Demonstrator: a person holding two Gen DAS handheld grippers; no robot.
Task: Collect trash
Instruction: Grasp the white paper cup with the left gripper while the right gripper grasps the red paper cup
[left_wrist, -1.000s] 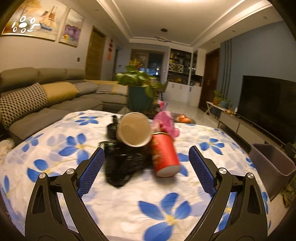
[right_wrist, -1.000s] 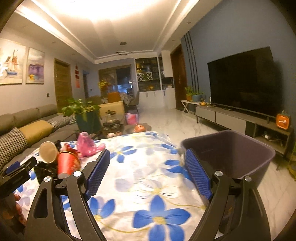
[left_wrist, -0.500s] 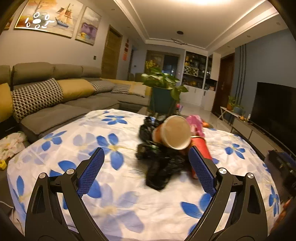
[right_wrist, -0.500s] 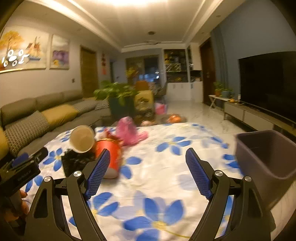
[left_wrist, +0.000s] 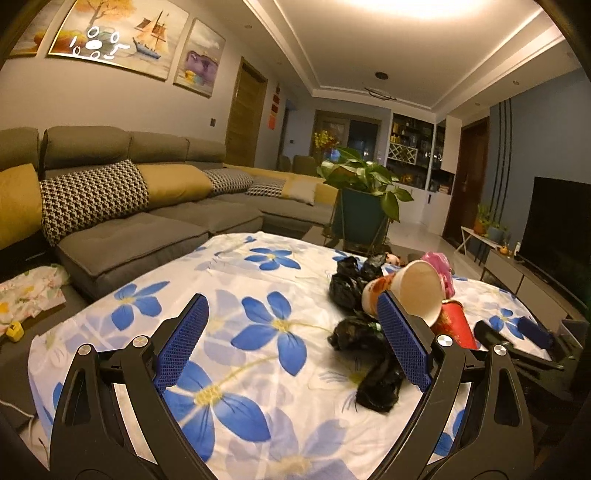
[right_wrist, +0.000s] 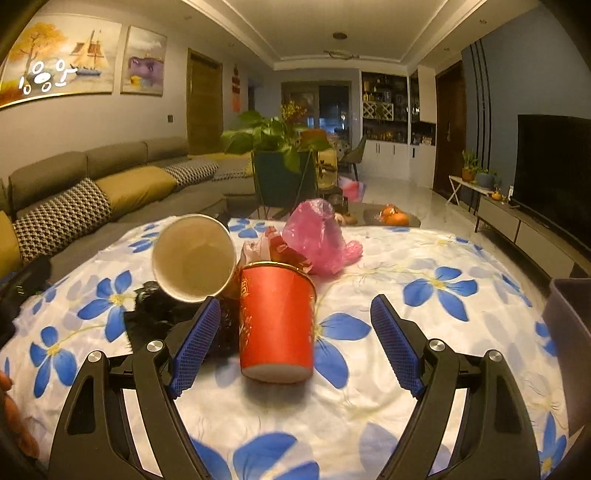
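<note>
lining up my right gripper (right_wrist: 295, 339), jaws wide and empty, on the red cup (right_wrist: 275, 321) | left gripper (left_wrist: 293, 345) wide, empty | trash all on the surface (right_wrist: 424, 317) | bin (right_wrist: 569, 332) at right, nothing collected

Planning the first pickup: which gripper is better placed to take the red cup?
Right. The red cup stands between the right gripper's open jaws; the left gripper frames only bare cloth.

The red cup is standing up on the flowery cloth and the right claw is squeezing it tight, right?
Not quite. The right wrist view shows the red cup upright on the flowery cloth, but the right claw is open, its pads clear of the cup.
</note>
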